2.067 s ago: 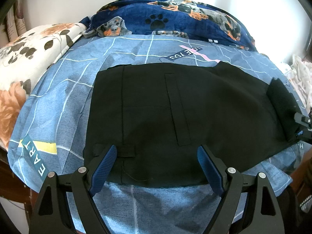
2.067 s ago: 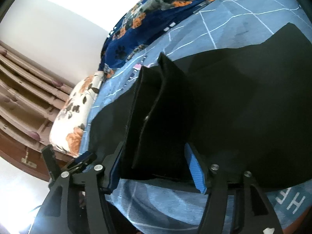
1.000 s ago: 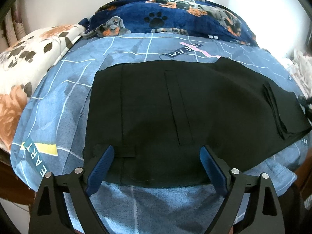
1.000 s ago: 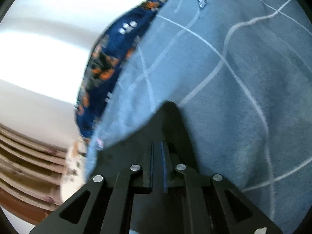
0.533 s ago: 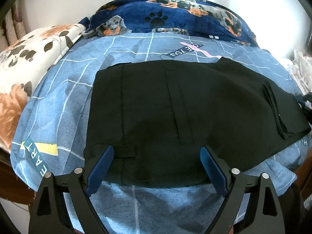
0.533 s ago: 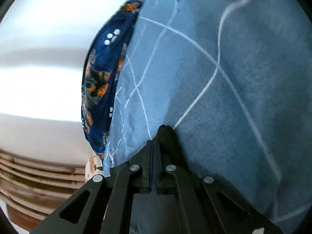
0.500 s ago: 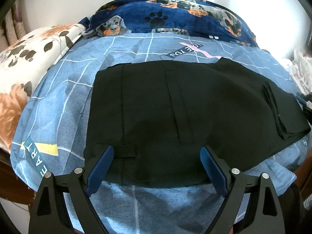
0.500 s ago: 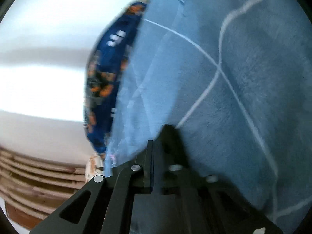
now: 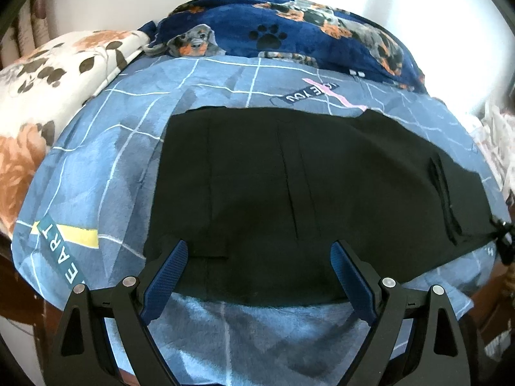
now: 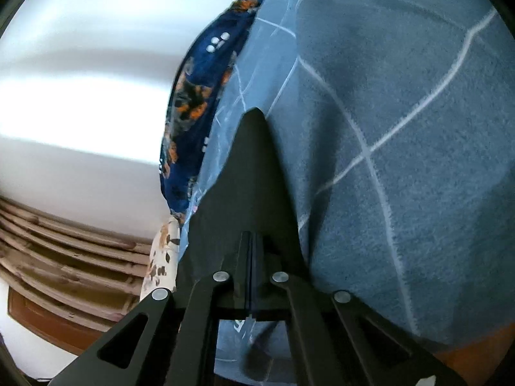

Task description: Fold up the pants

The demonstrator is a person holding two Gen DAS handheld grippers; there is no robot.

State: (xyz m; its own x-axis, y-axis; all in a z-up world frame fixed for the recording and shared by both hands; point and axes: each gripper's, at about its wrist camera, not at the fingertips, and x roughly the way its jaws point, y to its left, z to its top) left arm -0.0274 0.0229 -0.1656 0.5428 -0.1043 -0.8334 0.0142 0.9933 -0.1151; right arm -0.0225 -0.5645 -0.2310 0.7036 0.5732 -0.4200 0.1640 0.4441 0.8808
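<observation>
Black pants (image 9: pixel 289 193) lie spread flat on the blue patterned bed cover (image 9: pixel 106 167), with a folded layer at their right end. My left gripper (image 9: pixel 257 257) is open, its blue pads over the near edge of the pants, holding nothing. My right gripper (image 10: pixel 251 241) is shut on a corner of the black pants (image 10: pixel 248 173) at the right end of the bed. It shows as a small black part at the far right edge of the left wrist view (image 9: pixel 502 228).
A dark blue dog-print blanket (image 9: pixel 289 35) lies along the back of the bed. A floral pillow (image 9: pixel 48 83) is at the left. A wooden headboard (image 10: pixel 64 251) shows in the right wrist view. Pale cloth (image 9: pixel 495 135) lies off the right edge.
My right gripper closed on the pants' right end, which was lifted and folded up two seconds ago and now lies flat. My left gripper has stayed open and nearly still.
</observation>
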